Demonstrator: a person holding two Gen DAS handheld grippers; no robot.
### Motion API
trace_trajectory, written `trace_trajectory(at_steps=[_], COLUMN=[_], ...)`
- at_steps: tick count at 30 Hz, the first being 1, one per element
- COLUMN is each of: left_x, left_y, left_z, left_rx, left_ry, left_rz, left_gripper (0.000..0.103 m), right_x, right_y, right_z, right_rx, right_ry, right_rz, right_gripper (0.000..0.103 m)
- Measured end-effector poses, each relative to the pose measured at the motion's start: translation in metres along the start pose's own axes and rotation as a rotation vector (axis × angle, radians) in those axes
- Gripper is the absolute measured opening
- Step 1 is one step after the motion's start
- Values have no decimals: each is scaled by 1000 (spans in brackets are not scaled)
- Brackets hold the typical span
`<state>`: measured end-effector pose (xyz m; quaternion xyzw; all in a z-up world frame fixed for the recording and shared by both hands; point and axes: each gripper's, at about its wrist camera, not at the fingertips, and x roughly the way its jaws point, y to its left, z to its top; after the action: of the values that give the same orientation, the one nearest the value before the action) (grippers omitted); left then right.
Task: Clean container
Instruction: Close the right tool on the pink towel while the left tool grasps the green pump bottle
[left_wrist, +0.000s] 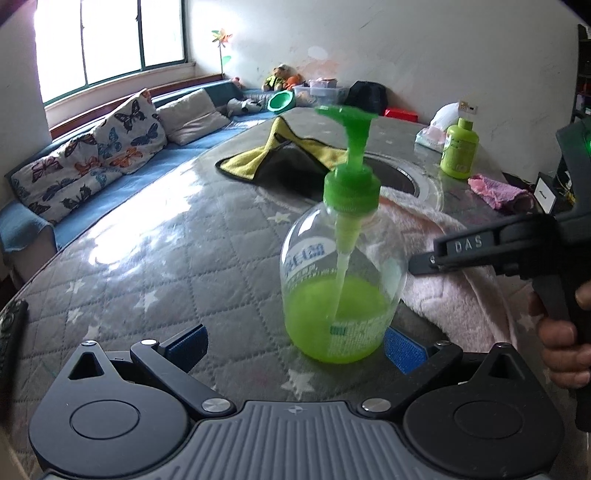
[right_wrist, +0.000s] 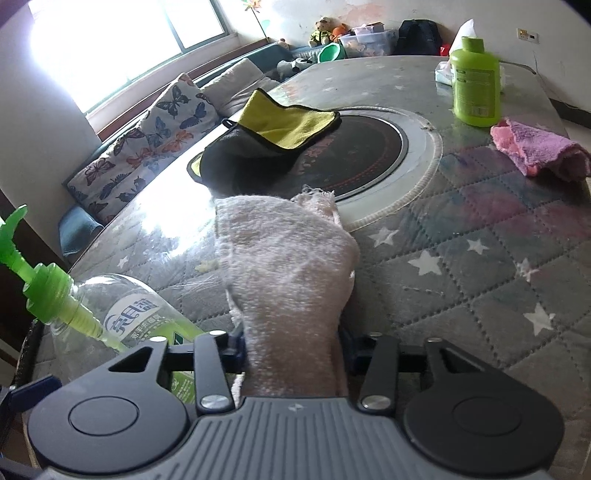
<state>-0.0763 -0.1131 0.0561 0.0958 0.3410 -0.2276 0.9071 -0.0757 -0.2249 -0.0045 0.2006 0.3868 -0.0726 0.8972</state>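
Upright, pump bottle (left_wrist: 341, 273) stands between wide-open left gripper (left_wrist: 295, 349); right gripper (right_wrist: 291, 347), apparently beside it, clamps pink towel (right_wrist: 288, 266).

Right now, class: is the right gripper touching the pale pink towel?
Touching. The right wrist view shows the right gripper with its blue pads pressed against both sides of the pale pink towel.
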Motion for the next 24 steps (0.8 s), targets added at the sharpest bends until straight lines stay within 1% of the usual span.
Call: trace_trajectory(at_steps=[1, 4, 11, 16, 20, 23, 24], left_x=[1, 3, 10, 15, 20, 22, 23], left_y=[-1, -4, -9, -11, -13, -15, -16], left_z=[1, 5, 9, 10, 10, 9, 8], left_rx=[7, 28, 69, 82, 91, 106, 108], left_ry=[-7, -24, -42, -39, -36, -38, -37], left_rz=[-2, -9, -35, -59, -84, -105, -112], left_gripper=[103, 103, 102, 100, 94, 86, 84], right_x=[-1, -6, -11, -20, -29, -36, -38], right_y=[-1, -3, -12, -11, -10, -9, -9], right_z=[0, -2, -5, 0, 4, 7, 8], right_rx=[1, 8, 30, 47, 61, 71, 74], right_ry=[-1, -9, -11, -20, -29, -35, -37], right_rz=[0, -5, -1, 31, 58, 79, 86], right_gripper=[40, 36, 35, 33, 31, 30, 30])
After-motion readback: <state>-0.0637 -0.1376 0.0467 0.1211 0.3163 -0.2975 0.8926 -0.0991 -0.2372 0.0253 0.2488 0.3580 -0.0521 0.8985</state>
